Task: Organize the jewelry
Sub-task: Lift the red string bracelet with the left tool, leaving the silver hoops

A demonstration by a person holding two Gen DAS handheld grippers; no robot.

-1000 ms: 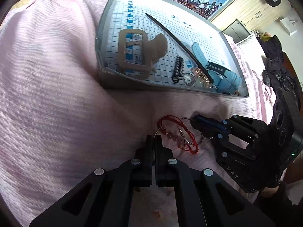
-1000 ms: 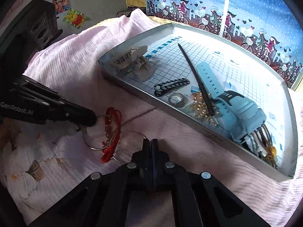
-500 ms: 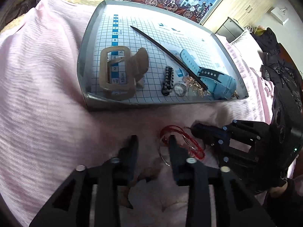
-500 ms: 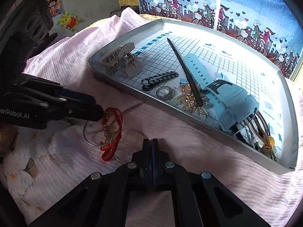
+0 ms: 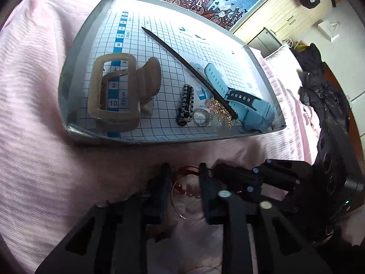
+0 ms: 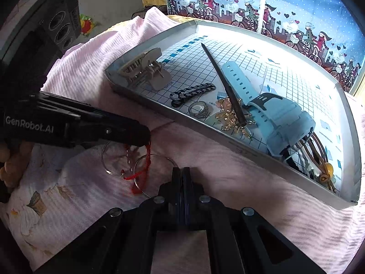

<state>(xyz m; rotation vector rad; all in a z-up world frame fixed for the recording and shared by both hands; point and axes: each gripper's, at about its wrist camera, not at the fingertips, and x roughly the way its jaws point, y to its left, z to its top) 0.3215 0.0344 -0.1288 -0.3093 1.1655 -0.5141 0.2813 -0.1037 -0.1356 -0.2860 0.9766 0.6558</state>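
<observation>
A red cord bracelet [image 6: 147,159] lies tangled with two thin silver hoops [image 6: 103,157] on the pink blanket, just in front of the grey grid-lined tray [image 6: 205,131]. My left gripper [image 5: 184,178] is open, its fingers standing on either side of the red bracelet [image 5: 187,167] and a hoop [image 5: 187,217]. In the right wrist view the cord rises to the left gripper [image 6: 143,134] tips. My right gripper [image 6: 182,173] is shut, its tip at the edge of the nearer hoop. Whether it pinches the wire is unclear.
The tray [image 5: 159,140] holds a beige hair claw [image 5: 114,96], a black hair stick [image 5: 182,61], a blue watch [image 5: 246,105], a black chain [image 5: 186,105], a silver ring [image 5: 202,117], gold pieces [image 5: 221,111] and brown cords [image 6: 319,150]. A speaker [image 6: 61,22] stands far left.
My left gripper went from shut to open and moved forward, so its fingers now straddle the bracelet and hoop. The right gripper stayed shut in place.
</observation>
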